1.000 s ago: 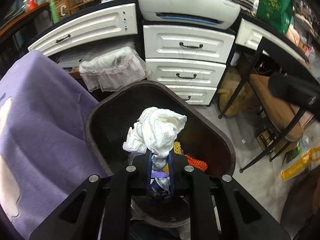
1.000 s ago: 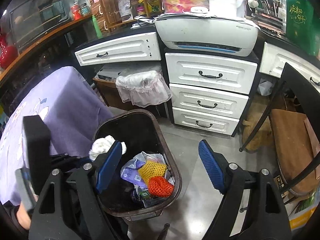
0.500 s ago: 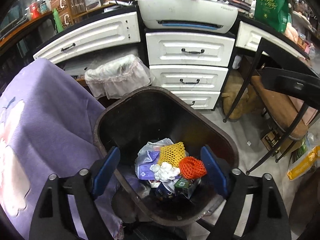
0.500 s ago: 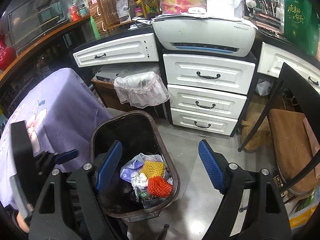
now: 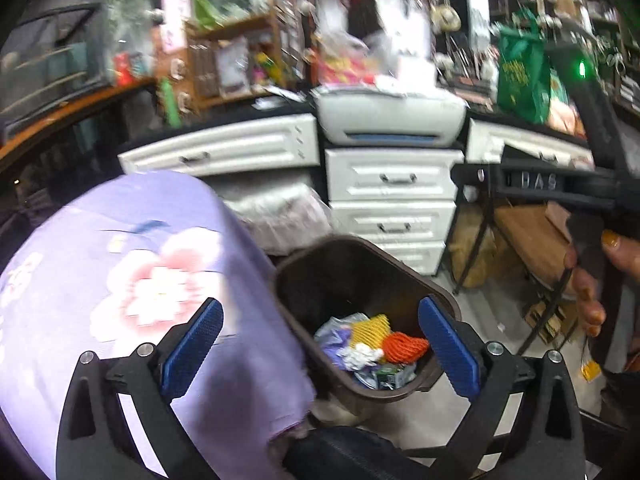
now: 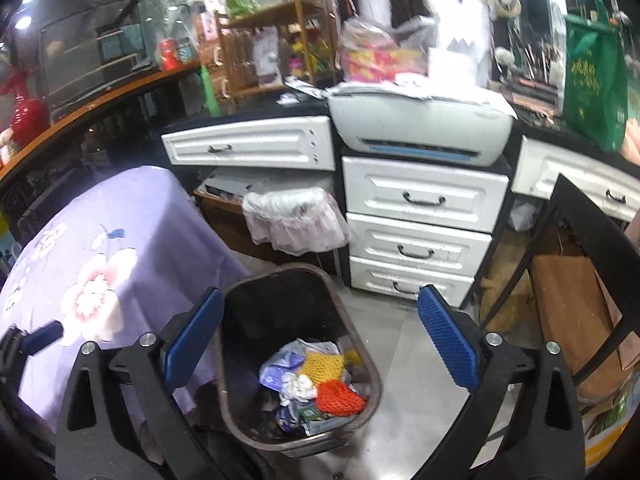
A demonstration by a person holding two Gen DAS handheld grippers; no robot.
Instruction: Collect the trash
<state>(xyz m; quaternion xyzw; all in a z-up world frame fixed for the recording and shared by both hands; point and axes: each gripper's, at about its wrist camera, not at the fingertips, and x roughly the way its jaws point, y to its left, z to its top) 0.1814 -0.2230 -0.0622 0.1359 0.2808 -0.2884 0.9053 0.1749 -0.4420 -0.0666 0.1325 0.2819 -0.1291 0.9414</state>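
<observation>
A dark brown trash bin [image 5: 416, 280] [image 6: 240, 300] stands on the floor beside a purple-clothed table. Inside lie a crumpled white paper wad [image 5: 362, 354] [image 6: 296, 386], yellow netting [image 5: 370, 328], orange netting [image 5: 404, 348] [image 6: 340, 398] and plastic wrappers. My left gripper [image 5: 318, 344] is open and empty, above the table edge and the bin. My right gripper [image 6: 316, 344] is open and empty, above the bin. The right gripper's body also shows at the right of the left wrist view [image 5: 560, 188], held by a hand.
The purple floral tablecloth [image 5: 132, 280] [image 6: 100, 260] covers the table at the left. White drawers [image 6: 416, 232] and a printer [image 6: 420, 124] stand behind the bin. A black-framed chair [image 6: 580, 264] is at the right. A lined waste basket [image 6: 292, 216] sits under the desk.
The left gripper opened and dropped the white paper wad into the bin, then rose and swung left over the tablecloth. The right gripper stayed open and lifted slightly.
</observation>
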